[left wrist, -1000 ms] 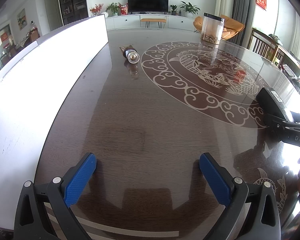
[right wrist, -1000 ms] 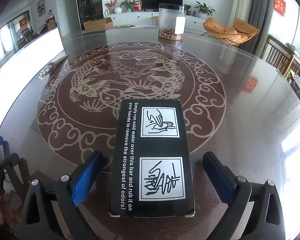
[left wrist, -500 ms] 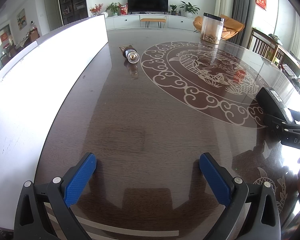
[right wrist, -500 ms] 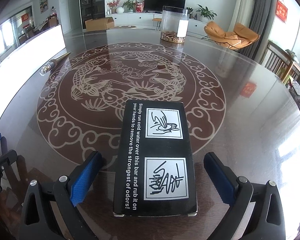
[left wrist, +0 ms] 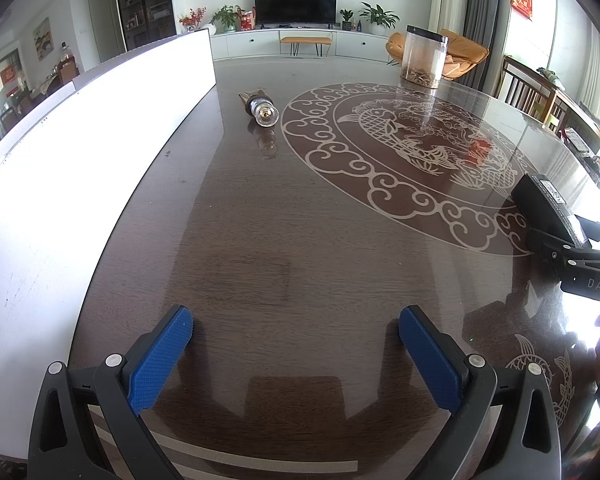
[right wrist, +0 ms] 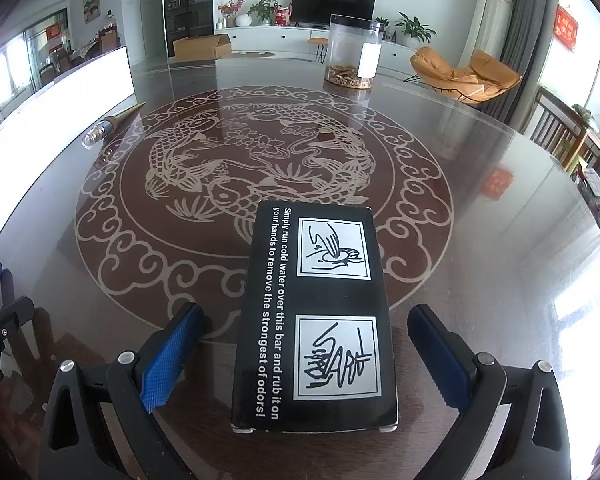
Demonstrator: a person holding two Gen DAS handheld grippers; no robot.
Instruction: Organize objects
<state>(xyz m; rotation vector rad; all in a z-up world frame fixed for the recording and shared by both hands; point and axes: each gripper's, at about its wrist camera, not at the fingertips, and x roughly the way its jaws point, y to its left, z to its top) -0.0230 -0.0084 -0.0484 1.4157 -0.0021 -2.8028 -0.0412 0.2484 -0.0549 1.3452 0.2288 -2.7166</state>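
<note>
**Right gripper straddling the black box, left one waiting**

The big dark table [right wrist: 500,240] with the fish pattern under its glassy top is carrying everything here, and a long white board [left wrist: 80,152] is standing along its left edge like a wall, probably marking the side where things are to be lined up. Far across, a clear jar [right wrist: 350,54] with brown bits in the bottom is sitting upright, well apart from the rest.

The black box [right wrist: 316,320], printed with white lettering and two hand-washing drawings, is lying flat near the front edge. The right gripper [right wrist: 306,340] is reaching over it with jaws spread wide, one blue pad on either side and neither touching; to my eye it is lining up along the box's length so the narrow width fits between them.

The left gripper [left wrist: 296,340] is hovering over bare wood, wide open too and gripping nothing, seemingly kept clear while the other works.

Smallest, a slim bottle [left wrist: 262,110] is lying on its side close to the board, cap toward us.
</note>
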